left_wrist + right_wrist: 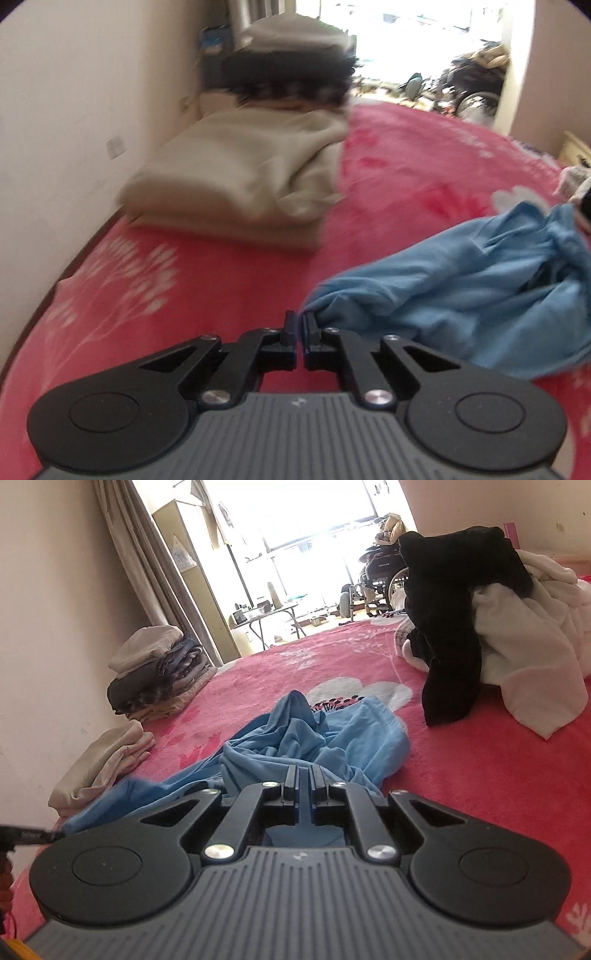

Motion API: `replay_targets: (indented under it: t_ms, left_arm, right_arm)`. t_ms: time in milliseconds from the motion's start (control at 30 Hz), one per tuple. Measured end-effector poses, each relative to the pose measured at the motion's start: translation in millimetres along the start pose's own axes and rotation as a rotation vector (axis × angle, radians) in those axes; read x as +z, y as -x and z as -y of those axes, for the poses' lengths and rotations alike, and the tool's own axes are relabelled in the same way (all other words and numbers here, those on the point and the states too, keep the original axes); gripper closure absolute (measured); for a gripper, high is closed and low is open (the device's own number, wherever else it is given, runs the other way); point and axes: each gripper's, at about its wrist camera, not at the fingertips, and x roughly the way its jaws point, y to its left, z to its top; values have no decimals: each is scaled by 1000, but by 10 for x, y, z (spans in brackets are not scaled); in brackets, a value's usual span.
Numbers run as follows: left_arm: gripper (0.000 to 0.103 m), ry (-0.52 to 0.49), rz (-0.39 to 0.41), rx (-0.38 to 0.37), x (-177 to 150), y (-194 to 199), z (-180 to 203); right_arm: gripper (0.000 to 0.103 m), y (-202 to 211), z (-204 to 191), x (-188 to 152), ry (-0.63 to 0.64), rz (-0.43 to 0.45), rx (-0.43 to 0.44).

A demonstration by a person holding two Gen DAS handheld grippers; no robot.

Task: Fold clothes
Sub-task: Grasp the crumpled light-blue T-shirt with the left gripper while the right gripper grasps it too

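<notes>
along the bed's (480, 775) left edge sit folded beige clothes (107, 764) and a taller stack (159, 672) behind. the blue garment (314, 738) lies crumpled mid-bed — the left gripper (300, 321) is clamped on its corner, the right gripper (303, 775) pinching its near edge. a black-and-white pile (498, 627) sits far right.

Both wrist views – low, close – share the blue garment (461, 280).

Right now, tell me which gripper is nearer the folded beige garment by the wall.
Left. The left gripper, shut on the blue garment, faces the folded beige garment; the right gripper sits farther off.
</notes>
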Motion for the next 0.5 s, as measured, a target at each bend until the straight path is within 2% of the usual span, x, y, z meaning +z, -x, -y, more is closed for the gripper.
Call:
replay_targets:
  t_ms: [100, 167, 200, 233, 267, 333, 400, 467, 500]
  left_arm:
    - [99, 13, -45, -29, -91, 51, -241]
    - [84, 11, -41, -70, -102, 95, -310]
    - [75, -5, -20, -92, -81, 125, -288]
    - [61, -20, 2, -113, -60, 156, -267]
    - [55, -57, 32, -142, -13, 173, -176]
    - [34, -159, 86, -203, 88, 173, 74]
    - [33, -296, 125, -250, 162, 122, 408]
    - [33, -435, 167, -260, 196, 44, 773]
    - [34, -500, 189, -259, 197, -23, 944]
  right_arm:
    - [97, -35, -38, -15, 2, -6, -1]
    - [97, -64, -83, -28, 10, -15, 3]
    - [96, -83, -109, -37, 16, -22, 4]
    - [96, -99, -132, -46, 19, -28, 5]
    - [96, -113, -157, -56, 18, -33, 7]
    - [95, -137, -210, -73, 18, -44, 13]
    - [92, -164, -271, -79, 31, -56, 20]
    - [79, -204, -343, -69, 57, -71, 33]
    - [67, -233, -388, -57, 77, -80, 37]
